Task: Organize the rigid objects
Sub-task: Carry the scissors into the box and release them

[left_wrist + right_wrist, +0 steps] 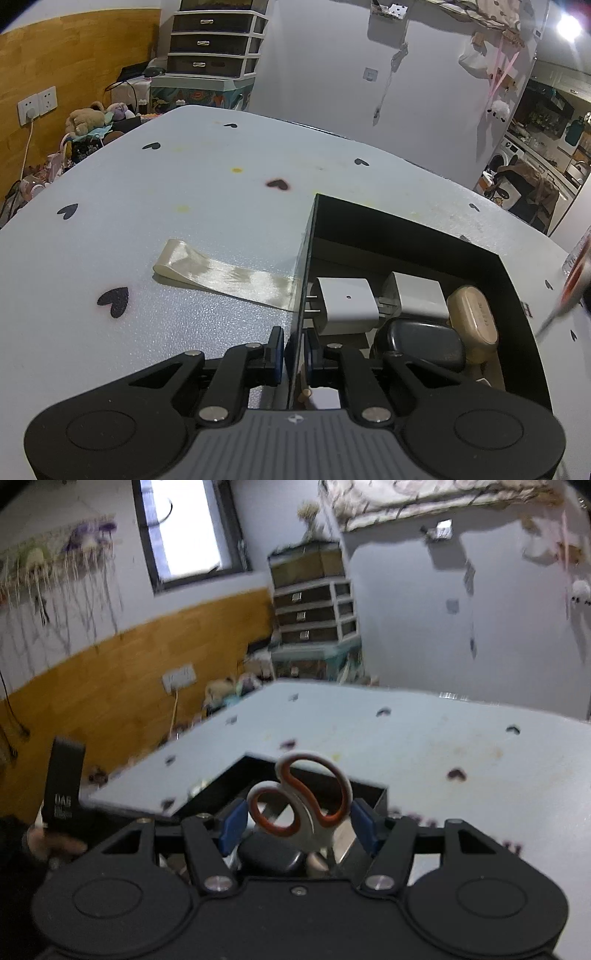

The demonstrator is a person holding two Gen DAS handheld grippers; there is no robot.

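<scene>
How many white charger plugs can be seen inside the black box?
2. One white charger lies by the box wall that the left gripper pinches; the second charger lies just right of it, partly covered. More may be hidden under the dark case.

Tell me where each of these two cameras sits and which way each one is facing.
Left wrist: on the left gripper, facing along the black box wall that its pads clamp; chargers lie inside.
Right wrist: on the right gripper, above that box, jaws open around scissors; the person's hand shows at left.
Shared: box, heart-dotted table, drawer tower.
</scene>
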